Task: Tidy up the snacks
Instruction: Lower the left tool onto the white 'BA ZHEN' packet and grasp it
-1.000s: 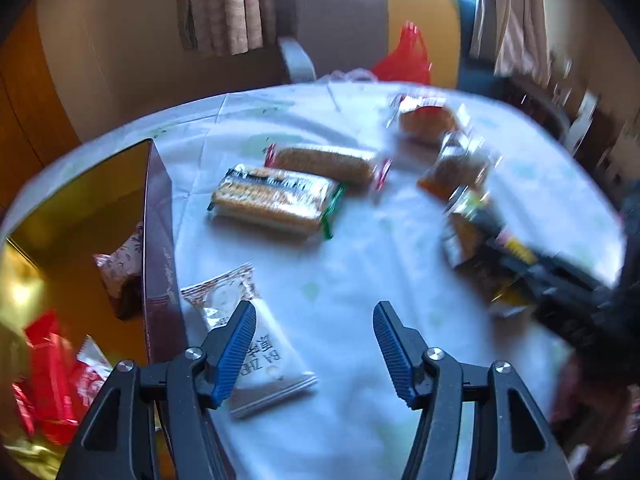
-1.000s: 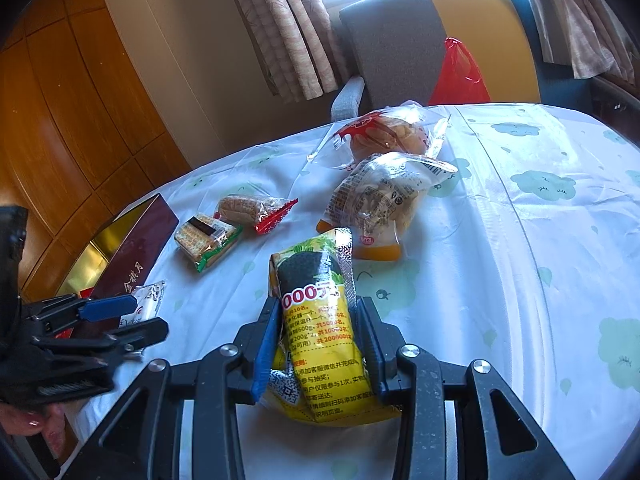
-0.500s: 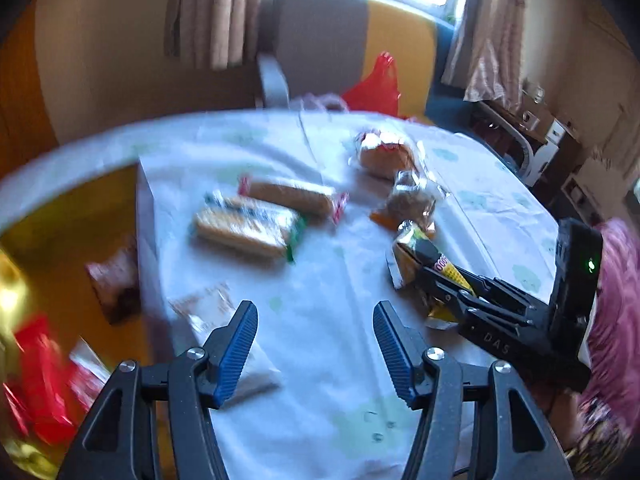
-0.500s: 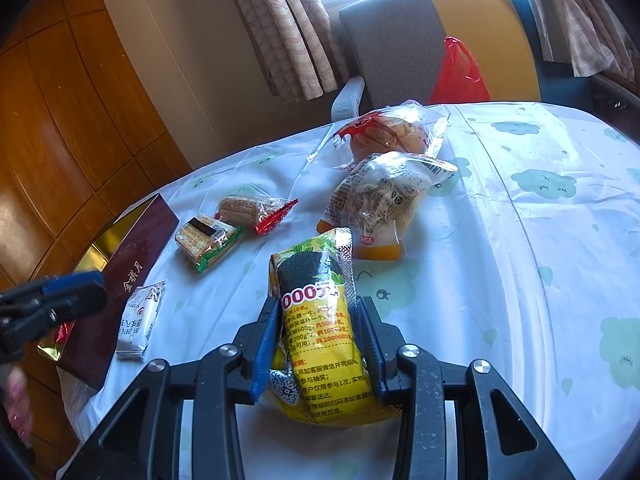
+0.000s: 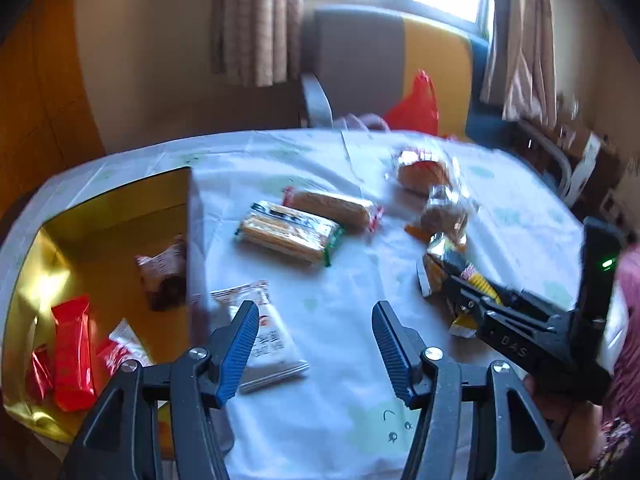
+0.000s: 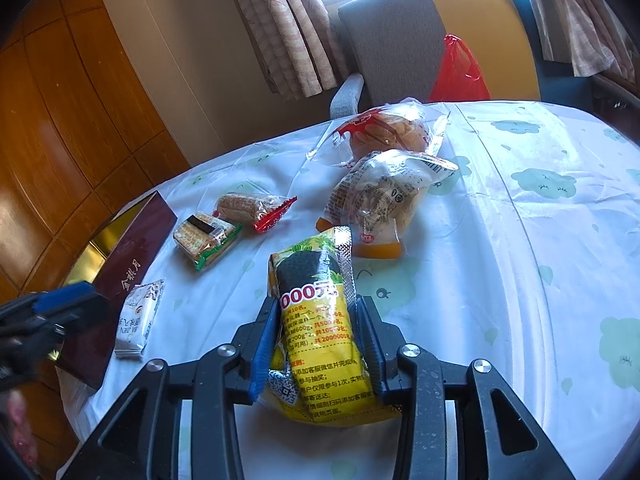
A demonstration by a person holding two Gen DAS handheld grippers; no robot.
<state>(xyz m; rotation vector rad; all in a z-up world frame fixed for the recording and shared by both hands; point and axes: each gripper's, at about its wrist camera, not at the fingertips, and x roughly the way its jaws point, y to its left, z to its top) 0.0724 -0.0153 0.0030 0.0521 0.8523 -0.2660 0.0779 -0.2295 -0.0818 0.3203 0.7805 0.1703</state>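
My right gripper (image 6: pixel 318 314) is shut on a yellow snack bag (image 6: pixel 316 312), held just above the tablecloth; it also shows in the left wrist view (image 5: pixel 460 280). My left gripper (image 5: pixel 314 326) is open and empty above the table's near left, over a white packet (image 5: pixel 272 336) beside the gold-lined box (image 5: pixel 100 216). The box holds red packets (image 5: pixel 72 352) and a brown-and-white one (image 5: pixel 160 272). A cracker pack (image 5: pixel 288 236), a red-ended biscuit pack (image 5: pixel 332 208) and two bread bags (image 6: pixel 384 200) (image 6: pixel 384 132) lie on the cloth.
The box's dark red wall (image 6: pixel 136 256) faces the snacks at the table's left edge. A grey and yellow chair (image 6: pixel 420 40) with a red plastic bag (image 6: pixel 460 68) stands behind the table. The white cloud-print cloth (image 6: pixel 540 240) stretches to the right.
My left gripper has drawn back and tilted up, so more of the box and the room shows. My right gripper has held still with the yellow bag.
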